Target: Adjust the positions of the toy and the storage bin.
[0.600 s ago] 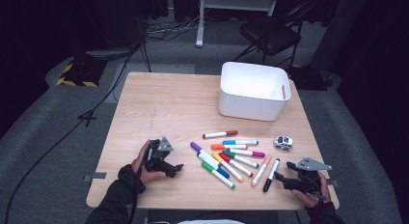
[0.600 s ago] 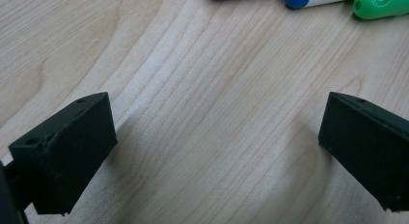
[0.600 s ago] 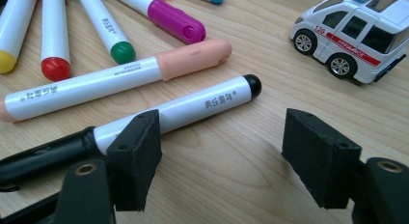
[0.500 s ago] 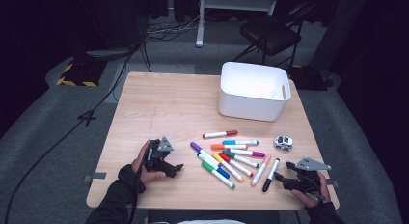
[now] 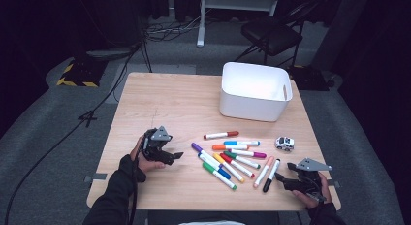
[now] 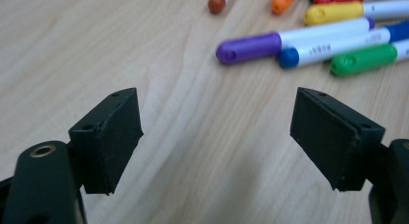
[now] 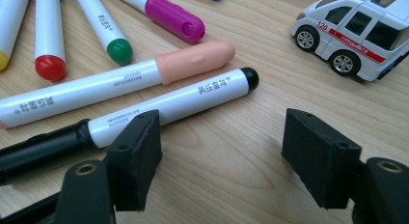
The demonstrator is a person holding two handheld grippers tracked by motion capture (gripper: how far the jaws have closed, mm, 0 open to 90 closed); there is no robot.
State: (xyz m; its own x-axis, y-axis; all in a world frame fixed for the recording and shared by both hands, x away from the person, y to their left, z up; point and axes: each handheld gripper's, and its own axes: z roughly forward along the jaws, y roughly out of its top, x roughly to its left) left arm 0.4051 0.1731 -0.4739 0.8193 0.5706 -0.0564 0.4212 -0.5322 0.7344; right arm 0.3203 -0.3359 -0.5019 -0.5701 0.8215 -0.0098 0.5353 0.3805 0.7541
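"WATERCOLOR" on the black marker point(image 7: 173, 103)

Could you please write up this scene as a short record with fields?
surface: wooden table
left gripper: open, nothing between its jaws, pointing at the purple marker
right gripper: open, beside the black marker, not gripping it
markers: loose group at mid-table, all lying flat
white bin: at the far side, beyond the markers
toy ambulance: upright, right of the markers
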